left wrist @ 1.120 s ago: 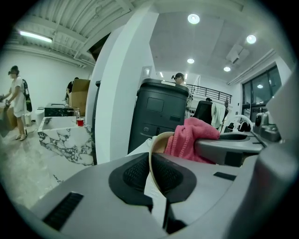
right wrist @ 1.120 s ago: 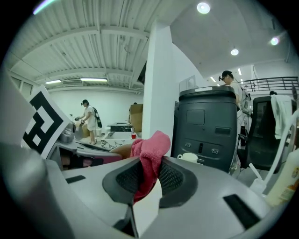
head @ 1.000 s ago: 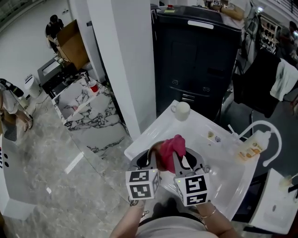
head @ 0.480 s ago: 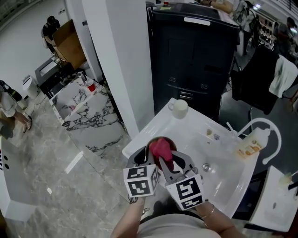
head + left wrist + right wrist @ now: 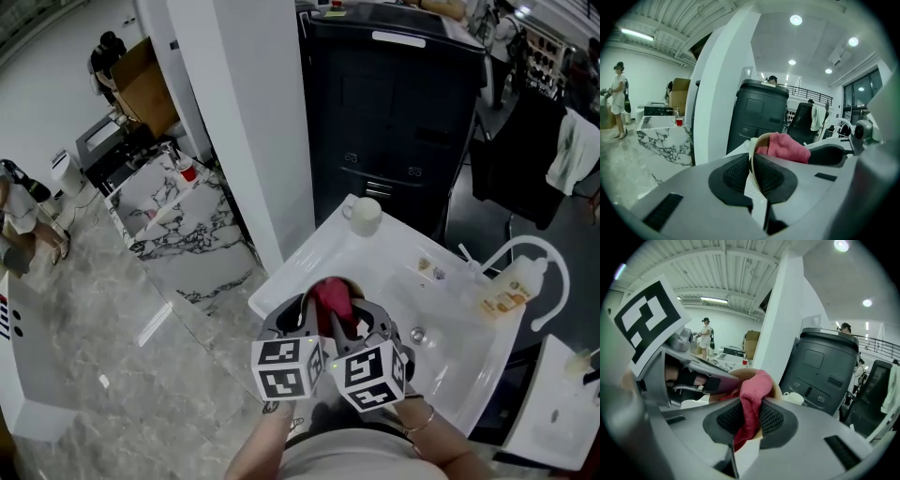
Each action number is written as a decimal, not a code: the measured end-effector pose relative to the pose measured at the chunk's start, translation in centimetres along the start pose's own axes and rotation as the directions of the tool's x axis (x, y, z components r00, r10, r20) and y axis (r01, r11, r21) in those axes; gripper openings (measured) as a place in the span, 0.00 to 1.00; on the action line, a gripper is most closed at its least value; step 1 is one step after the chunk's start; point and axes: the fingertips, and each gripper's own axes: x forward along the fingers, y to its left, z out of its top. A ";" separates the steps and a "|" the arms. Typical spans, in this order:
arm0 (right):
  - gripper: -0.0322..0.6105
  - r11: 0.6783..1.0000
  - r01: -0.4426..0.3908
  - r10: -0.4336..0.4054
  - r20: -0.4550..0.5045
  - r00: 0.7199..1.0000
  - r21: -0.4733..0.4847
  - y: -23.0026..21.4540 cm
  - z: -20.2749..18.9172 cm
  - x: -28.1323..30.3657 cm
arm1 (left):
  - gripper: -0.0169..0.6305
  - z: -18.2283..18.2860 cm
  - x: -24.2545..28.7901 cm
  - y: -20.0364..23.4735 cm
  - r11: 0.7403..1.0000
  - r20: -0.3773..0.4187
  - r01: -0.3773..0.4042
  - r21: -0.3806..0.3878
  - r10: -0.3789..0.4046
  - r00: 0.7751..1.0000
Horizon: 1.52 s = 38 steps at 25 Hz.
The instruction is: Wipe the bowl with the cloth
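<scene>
Cloth [image 5: 330, 298] now lower in bowl [image 5: 755, 151] (white counter [image 5: 375, 262], marble floor [image 5: 122, 356] beyond)

The left gripper [image 5: 302, 317] and right gripper [image 5: 351, 319] are grey moulded shells with broad, rounded jaws lined with black dimpled pads [image 5: 736, 174]. Each carries a white cube [image 5: 286, 369] printed with black square markers. The person wears a pale top [image 5: 347, 461] and a thin bracelet [image 5: 419, 431].

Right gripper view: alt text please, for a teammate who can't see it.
The right gripper is clamped on a pink cloth that sits inside a tan bowl. The left gripper holds the bowl's rim at left; a white mug and dark cabinet stand behind.
</scene>
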 end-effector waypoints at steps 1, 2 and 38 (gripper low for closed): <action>0.17 1.000 0.019 -0.019 -0.003 1.000 0.001 -0.5 -0.2 -0.1 | 0.07 -0.1 0.0 0.0 1.000 -0.003 -0.004 -0.001 0.004 1.000; 0.17 0.999 0.037 -0.037 -0.004 0.999 0.006 -0.9 -0.3 -0.3 | 0.07 -0.2 0.0 0.0 1.000 -0.007 -0.009 -0.002 0.009 1.000; 0.17 0.969 -0.064 0.033 0.131 0.991 0.237 -0.3 -0.7 -5.2 | 0.07 -1.0 -2.0 0.2 0.978 0.060 -0.055 -0.203 0.068 0.996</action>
